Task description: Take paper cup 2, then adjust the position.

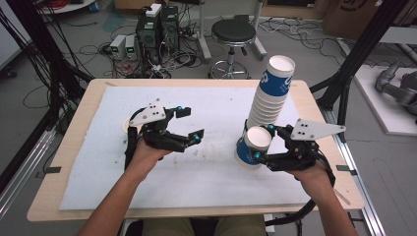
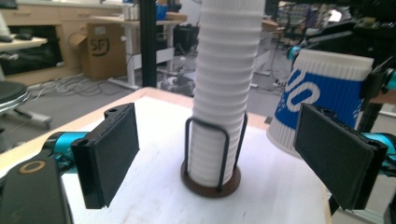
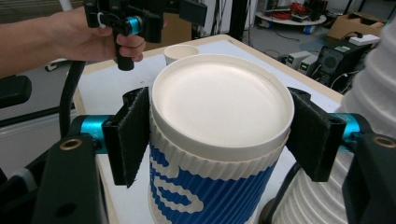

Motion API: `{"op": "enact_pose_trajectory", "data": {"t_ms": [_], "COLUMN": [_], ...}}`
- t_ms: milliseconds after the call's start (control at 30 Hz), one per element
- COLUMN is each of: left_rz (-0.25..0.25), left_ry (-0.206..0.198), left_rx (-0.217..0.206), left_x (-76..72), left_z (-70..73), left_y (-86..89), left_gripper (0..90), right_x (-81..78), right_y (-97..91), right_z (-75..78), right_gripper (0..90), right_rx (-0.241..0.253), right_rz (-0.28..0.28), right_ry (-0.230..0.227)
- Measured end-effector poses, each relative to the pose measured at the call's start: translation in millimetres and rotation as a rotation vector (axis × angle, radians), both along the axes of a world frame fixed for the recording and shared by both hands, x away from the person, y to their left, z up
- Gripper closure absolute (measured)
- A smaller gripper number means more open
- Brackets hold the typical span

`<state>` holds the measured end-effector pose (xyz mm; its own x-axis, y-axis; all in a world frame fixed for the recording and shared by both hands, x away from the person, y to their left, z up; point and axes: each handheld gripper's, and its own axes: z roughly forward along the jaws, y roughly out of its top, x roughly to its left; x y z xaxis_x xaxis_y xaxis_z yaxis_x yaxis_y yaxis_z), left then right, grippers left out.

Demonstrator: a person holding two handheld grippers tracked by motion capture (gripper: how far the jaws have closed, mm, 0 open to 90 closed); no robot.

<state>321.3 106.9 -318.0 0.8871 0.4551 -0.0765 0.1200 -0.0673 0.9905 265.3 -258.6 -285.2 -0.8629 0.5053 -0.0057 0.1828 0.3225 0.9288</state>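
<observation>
My right gripper (image 1: 263, 142) is shut on a blue-and-white ribbed paper cup (image 1: 252, 147), its pads pressing both sides just under the cup's flat white end (image 3: 219, 107). The cup hangs tilted beside a tall stack of the same cups (image 1: 270, 91) that stands in a black wire holder (image 2: 210, 179). My left gripper (image 1: 191, 124) is held over the mat's left half, open with nothing between its pads (image 2: 109, 154). It looks straight at the stack (image 2: 219, 93), with the held cup (image 2: 322, 93) to the right.
A white mat (image 1: 216, 187) covers the wooden table (image 1: 44, 206). A single small white cup (image 3: 180, 52) stands on the mat behind the left hand. Beyond the table are a stool (image 1: 233, 34), computer boxes (image 1: 157, 27) and cables on the floor.
</observation>
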Motion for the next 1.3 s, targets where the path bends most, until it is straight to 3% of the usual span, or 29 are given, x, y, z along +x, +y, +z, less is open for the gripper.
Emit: {"op": "enact_pose_trajectory", "data": {"t_ms": [233, 600, 767, 1000, 1300], "left_rz": [0.017, 0.008, -0.037, -0.149, -0.185], "left_ry": [0.013, 0.004, 0.009, 0.028, 0.002], "left_rx": [-0.007, -0.001, -0.01, 0.004, 0.009], "left_x": [-7.8, -21.7, -24.5, -33.8, -42.0], "left_z": [-8.7, -6.4, -10.9, -28.4, -41.5], "left_y": [7.2, 12.2, 9.8, 1.6, -2.5], "left_gripper": [14.1, 14.1, 14.1, 14.1, 14.1], "right_x": [-0.6, 0.5, 2.5, 6.8, 11.7], "right_y": [9.1, 11.2, 16.0, 28.0, 52.1], "right_z": [0.8, 0.5, -0.6, -11.3, -20.7], "right_gripper": [28.8, 28.8, 28.8, 28.9, 28.9], "right_rx": [-0.032, -0.02, -0.012, 0.009, 0.019], "right_rz": [0.029, 0.036, 0.038, 0.036, 0.093], "right_ry": [-0.004, -0.009, -0.012, 0.009, 0.03]}}
